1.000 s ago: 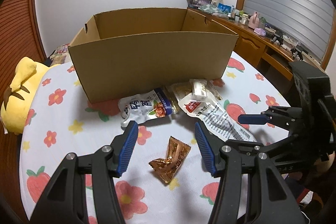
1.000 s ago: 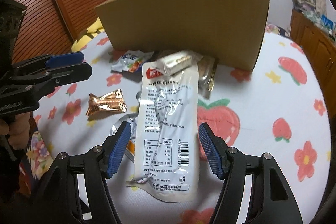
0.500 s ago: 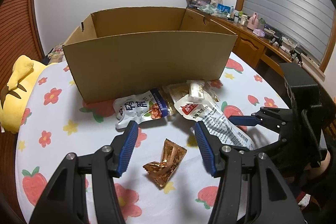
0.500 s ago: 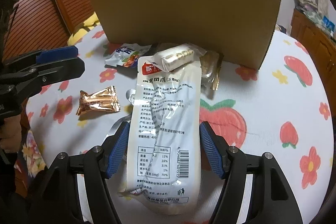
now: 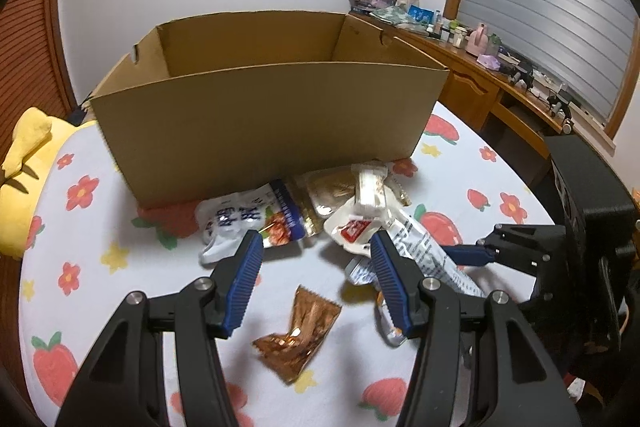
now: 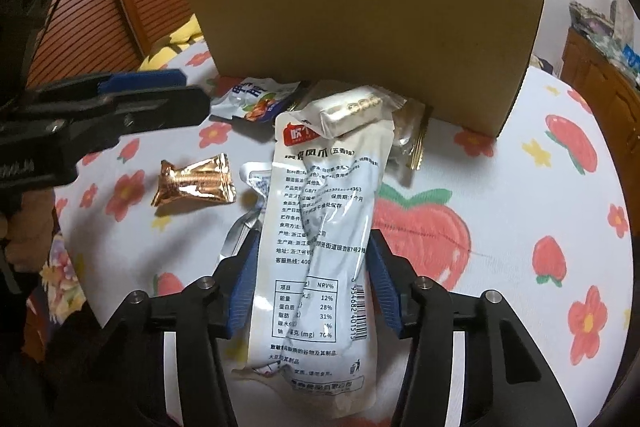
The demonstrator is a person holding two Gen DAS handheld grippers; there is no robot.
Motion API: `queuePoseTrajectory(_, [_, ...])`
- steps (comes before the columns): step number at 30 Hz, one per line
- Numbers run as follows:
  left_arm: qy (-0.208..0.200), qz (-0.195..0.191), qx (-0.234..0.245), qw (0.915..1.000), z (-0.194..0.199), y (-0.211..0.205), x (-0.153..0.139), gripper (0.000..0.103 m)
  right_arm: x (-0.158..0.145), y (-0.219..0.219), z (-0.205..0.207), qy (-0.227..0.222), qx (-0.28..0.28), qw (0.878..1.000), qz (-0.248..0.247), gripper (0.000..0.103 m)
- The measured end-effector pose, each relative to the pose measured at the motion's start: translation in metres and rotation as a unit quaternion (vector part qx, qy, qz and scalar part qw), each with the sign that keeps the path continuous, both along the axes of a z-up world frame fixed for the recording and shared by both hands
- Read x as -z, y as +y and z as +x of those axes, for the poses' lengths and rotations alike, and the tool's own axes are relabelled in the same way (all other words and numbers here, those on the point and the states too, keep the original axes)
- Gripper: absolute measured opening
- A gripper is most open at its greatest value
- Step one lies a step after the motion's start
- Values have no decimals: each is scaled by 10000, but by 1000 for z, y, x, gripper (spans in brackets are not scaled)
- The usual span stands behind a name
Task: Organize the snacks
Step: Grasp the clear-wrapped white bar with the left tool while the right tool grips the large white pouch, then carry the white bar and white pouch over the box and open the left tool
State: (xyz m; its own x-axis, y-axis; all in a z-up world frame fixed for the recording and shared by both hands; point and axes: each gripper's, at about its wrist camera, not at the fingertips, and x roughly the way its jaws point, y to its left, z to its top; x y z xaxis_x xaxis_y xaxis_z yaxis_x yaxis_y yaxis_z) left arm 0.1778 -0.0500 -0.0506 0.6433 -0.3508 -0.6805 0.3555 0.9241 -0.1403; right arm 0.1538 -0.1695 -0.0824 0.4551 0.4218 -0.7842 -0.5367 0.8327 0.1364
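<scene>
An open cardboard box [image 5: 264, 115] stands on the flowered tablecloth; it also shows in the right wrist view [image 6: 368, 39]. Snacks lie in front of it: a blue-white pouch [image 5: 248, 223], a long white pouch [image 6: 320, 227] with a small white bar [image 6: 352, 109] on its far end, a clear gold-edged packet [image 5: 332, 187], and a copper-foil candy [image 5: 296, 331]. My left gripper [image 5: 316, 283] is open, above the table just behind the copper candy. My right gripper [image 6: 312, 283] is open, its fingers on either side of the long white pouch.
A yellow plush toy [image 5: 16, 179] lies at the table's left edge. A wooden sideboard [image 5: 492, 67] with clutter runs along the right wall under a window. Another silver packet [image 6: 248, 211] lies partly under the long pouch.
Both grippers have moved forward toward the box. The right gripper's fingers now straddle the long white pouch further along. The snacks have not moved.
</scene>
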Motion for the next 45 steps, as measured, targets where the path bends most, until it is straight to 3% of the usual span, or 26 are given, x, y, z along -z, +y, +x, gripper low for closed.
queuePoseTrajectory(10, [17, 212, 423, 9989, 38, -45, 2, 45, 1, -3, 1, -44, -63, 10000, 35, 53])
queuePoseTrajectory(24, [446, 333, 590, 9967, 65, -60, 21, 45, 3, -2, -10, -153, -104, 9998, 3, 54])
queuePoseTrajectory(26, [434, 378, 597, 9966, 65, -62, 23, 42, 3, -1, -10, -157, -106, 9998, -2, 54])
queuePoseTrajectory(28, [474, 365, 604, 9964, 66, -60, 23, 27, 3, -1, -10, -154, -105, 9998, 12, 54])
queuePoseTrajectory(30, [532, 371, 557, 9963, 67, -57, 23, 20, 4, -1, -11, -159, -106, 9998, 20, 54])
queuePoseTrajectory(45, [147, 237, 384, 9989, 27, -20, 6, 20, 3, 0, -14, -227, -106, 9997, 8, 55])
